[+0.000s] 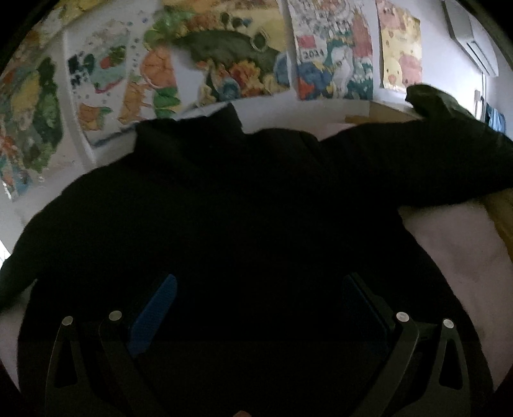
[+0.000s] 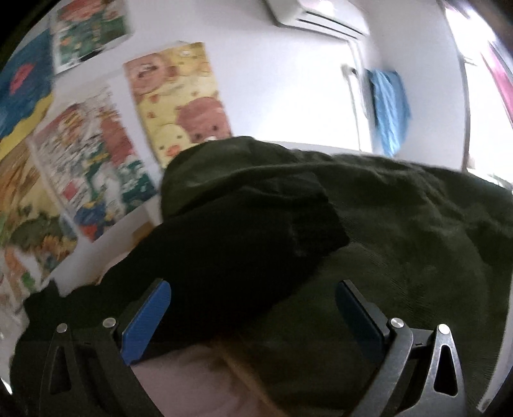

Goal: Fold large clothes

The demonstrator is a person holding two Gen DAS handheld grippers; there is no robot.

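Observation:
A large black sweater (image 1: 224, 205) lies spread flat on a pale surface, collar toward the wall and one sleeve (image 1: 416, 154) stretched out to the right. My left gripper (image 1: 259, 282) is open just above the sweater's lower body, holding nothing. In the right wrist view the black sleeve (image 2: 243, 237) ends on top of a dark green garment (image 2: 400, 243). My right gripper (image 2: 253, 288) is open over the sleeve's lower edge, empty.
The pale pink surface (image 1: 455, 243) shows beside the sweater, with a wooden edge (image 1: 503, 218) at the right. Colourful posters (image 1: 224, 54) cover the white wall behind. An air conditioner (image 2: 317, 16) and a blue cloth (image 2: 389, 109) hang on the far wall.

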